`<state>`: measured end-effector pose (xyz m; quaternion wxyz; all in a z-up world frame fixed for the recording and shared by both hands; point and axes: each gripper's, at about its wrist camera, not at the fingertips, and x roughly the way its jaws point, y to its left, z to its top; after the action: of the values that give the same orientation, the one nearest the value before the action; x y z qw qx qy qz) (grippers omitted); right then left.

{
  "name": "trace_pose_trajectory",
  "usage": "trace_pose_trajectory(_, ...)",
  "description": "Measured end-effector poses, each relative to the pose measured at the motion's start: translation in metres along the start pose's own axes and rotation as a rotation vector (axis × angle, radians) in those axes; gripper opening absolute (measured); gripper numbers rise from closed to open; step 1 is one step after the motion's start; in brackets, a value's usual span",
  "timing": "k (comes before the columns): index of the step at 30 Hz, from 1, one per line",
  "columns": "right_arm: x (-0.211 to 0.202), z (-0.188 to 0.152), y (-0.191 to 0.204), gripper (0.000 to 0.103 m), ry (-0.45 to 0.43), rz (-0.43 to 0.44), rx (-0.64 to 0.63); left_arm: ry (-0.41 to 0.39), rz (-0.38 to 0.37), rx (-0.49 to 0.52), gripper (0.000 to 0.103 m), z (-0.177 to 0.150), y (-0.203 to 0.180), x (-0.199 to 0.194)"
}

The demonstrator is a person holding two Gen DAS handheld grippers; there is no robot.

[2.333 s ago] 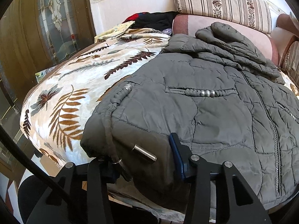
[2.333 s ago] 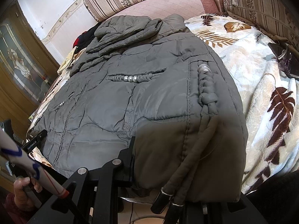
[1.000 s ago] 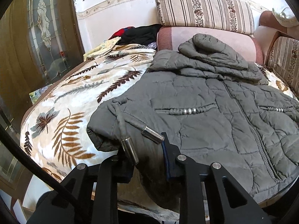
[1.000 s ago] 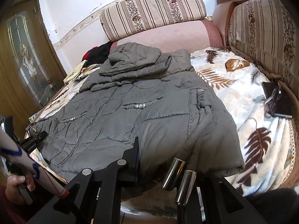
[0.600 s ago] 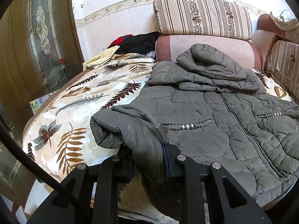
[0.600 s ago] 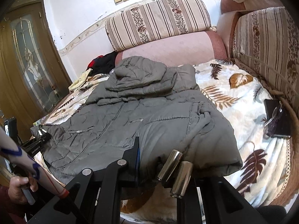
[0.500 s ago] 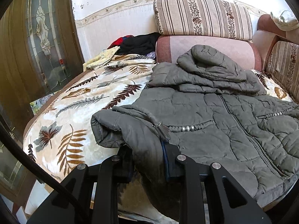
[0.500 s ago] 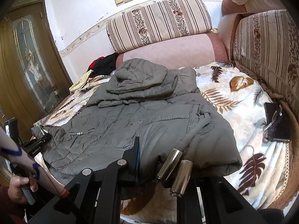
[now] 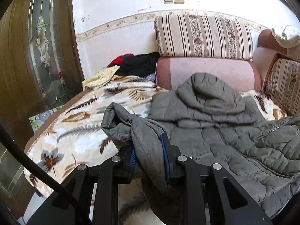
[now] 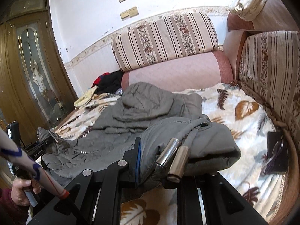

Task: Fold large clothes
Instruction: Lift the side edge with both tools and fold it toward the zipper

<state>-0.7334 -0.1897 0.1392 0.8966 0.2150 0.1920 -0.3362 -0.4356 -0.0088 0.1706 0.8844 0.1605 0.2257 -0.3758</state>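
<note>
Grey and quilted, the jacket lies spread over the leaf-print blanket on the sofa, its hood bunched toward the pink backrest. The left gripper is clamped on one bottom corner of the jacket, with fabric pinched between its blue pads and a fold of the hem raised off the blanket beyond them. The right gripper is closed on the other bottom corner; two metal cord ends lie across the fabric beside its left finger. In the right wrist view, the left gripper shows at the far corner, held by a hand at the lower left edge. A dark phone rests on the blanket near the striped cushion on the right. Red and black clothes are heaped at the sofa's far left end.
</note>
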Motion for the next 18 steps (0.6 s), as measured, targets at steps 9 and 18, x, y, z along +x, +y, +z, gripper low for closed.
trace_pose_trajectory(9, 0.011, 0.051, 0.005, 0.017, -0.051, 0.019, 0.012, -0.017, -0.03, -0.029, 0.024, 0.052, 0.007, 0.015)
trace_pose_trajectory(18, 0.057, 0.12, 0.008, 0.017, -0.068, 0.017, 0.034, 0.019, -0.088, -0.092, 0.024, 0.131, 0.009, 0.066)
